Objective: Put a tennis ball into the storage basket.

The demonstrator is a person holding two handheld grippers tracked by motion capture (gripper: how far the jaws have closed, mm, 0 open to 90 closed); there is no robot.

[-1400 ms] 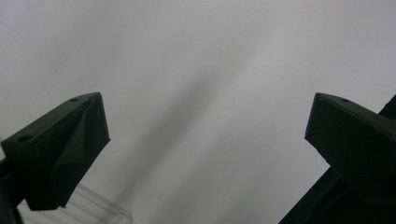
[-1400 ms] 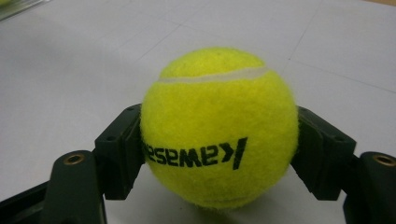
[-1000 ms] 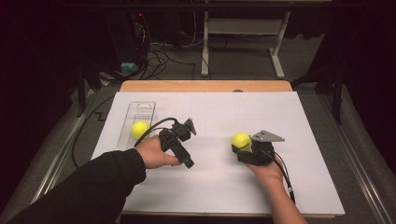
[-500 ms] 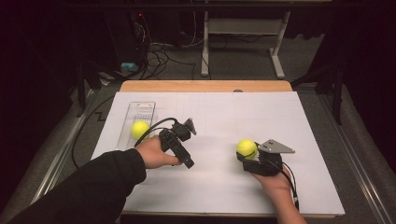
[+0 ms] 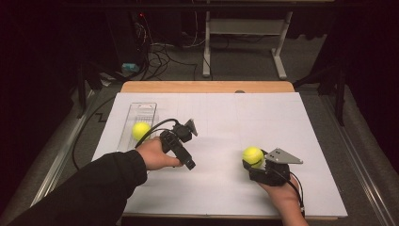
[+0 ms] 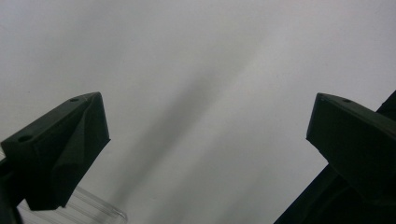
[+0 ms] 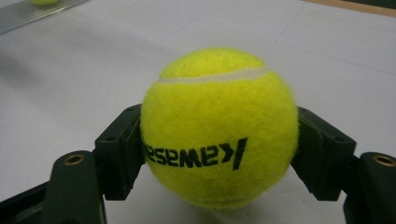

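A yellow tennis ball (image 5: 252,155) with black lettering (image 7: 219,126) sits between the jaws of my right gripper (image 5: 254,161) (image 7: 218,154), which is shut on it low over the white sheet at the near right. A second yellow tennis ball (image 5: 140,130) (image 7: 44,1) lies in a clear plastic tray (image 5: 139,111) at the left. My left gripper (image 5: 184,133) (image 6: 208,100) hovers just right of that tray, open wide with nothing between its jaws. A corner of the tray (image 6: 93,207) shows beneath it.
A white sheet (image 5: 263,117) covers most of the wooden table (image 5: 207,86). Cables trail from both grippers toward the person. Beyond the table's far edge are a dark floor with loose cables (image 5: 160,52) and a white stand's legs (image 5: 244,42).
My right gripper has carried the tennis ball to the right and closer to the table's near edge. The left hand and the ball in the tray have stayed put.
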